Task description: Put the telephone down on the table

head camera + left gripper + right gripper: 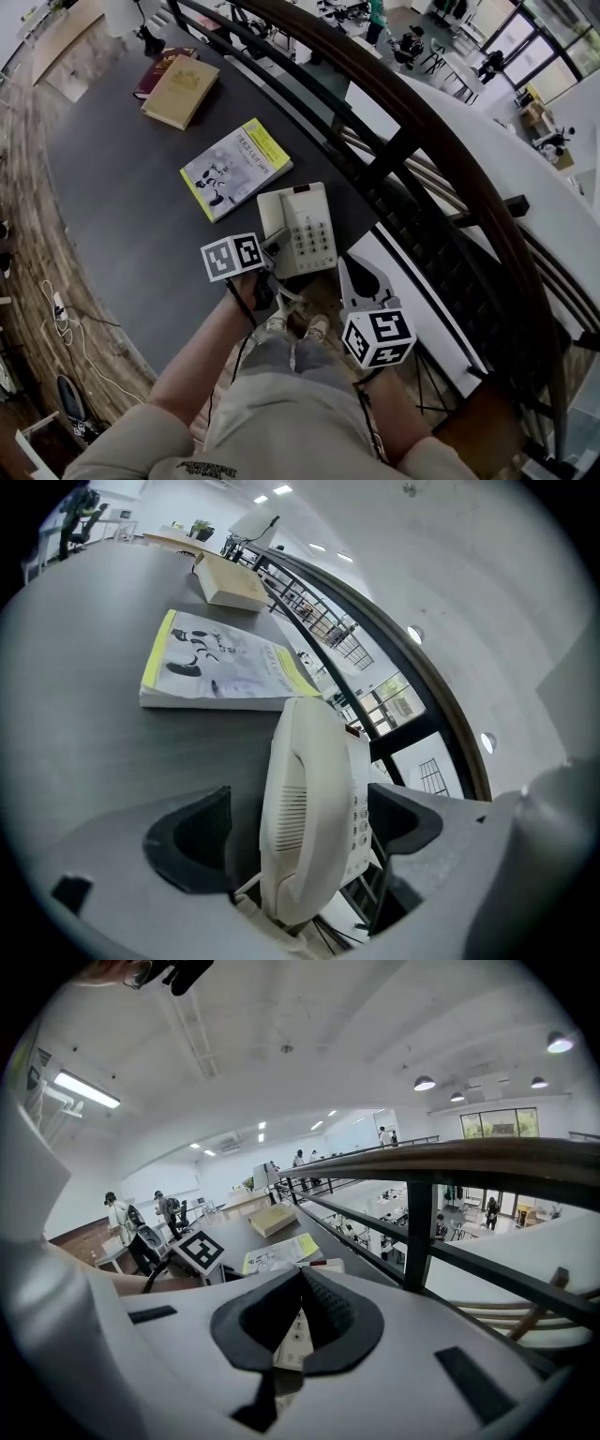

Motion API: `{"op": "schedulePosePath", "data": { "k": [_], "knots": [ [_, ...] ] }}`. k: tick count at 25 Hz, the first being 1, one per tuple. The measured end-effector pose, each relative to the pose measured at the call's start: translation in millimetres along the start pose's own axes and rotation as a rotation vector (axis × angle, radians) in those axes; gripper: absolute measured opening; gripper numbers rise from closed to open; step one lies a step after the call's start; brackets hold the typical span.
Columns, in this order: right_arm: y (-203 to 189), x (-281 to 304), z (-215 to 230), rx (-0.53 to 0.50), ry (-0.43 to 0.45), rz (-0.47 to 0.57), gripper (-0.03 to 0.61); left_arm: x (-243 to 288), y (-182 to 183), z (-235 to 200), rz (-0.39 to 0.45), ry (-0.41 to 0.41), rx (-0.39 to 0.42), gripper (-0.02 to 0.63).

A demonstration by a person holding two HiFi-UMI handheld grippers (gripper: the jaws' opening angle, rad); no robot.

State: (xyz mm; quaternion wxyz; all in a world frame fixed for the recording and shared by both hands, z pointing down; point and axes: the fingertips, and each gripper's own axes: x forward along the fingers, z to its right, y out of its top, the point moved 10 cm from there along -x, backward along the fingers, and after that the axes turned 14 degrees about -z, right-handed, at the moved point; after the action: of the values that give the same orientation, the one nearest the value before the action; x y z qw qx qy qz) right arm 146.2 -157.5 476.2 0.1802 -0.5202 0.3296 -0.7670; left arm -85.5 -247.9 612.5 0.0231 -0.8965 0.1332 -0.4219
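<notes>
- Left claw (275,247) released, jaws spread astride the telephone (305,230) at the near edge of the table (122,206).
- Right claw (300,1283) clenched, empty, level, just off that edge beside the telephone.

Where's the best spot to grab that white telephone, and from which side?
Take the telephone across its handset, coming in from the near edge of the table. The handset is a narrow raised bar along the phone's left side, slim enough to fit between two jaws, while the whole body looks too wide. The left gripper sits just so, jaws apart either side of it.
</notes>
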Motion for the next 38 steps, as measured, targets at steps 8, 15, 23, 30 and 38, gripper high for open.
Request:
{"op": "schedulePosePath", "data": {
  "k": [8,15,23,30,38],
  "knots": [
    [9,-3,-1,-0.079,-0.035,0.016,0.002,-24,-3,16,0.007,0.039,0.059,0.445],
    [27,-19,-10,-0.128,-0.039,0.065,0.002,-56,-11,36,0.014,0.033,0.157,0.393],
    [56,-40,-18,-0.194,-0.054,0.134,0.002,-116,-7,76,0.141,0.001,0.291,0.199],
    [85,-87,-38,-0.273,-0.028,0.203,0.002,-192,-12,131,0.369,0.018,0.508,0.057],
    [94,-149,-67,-0.392,-0.024,0.294,0.002,-263,-43,185,0.647,0.075,0.786,0.015]
  ]
}}
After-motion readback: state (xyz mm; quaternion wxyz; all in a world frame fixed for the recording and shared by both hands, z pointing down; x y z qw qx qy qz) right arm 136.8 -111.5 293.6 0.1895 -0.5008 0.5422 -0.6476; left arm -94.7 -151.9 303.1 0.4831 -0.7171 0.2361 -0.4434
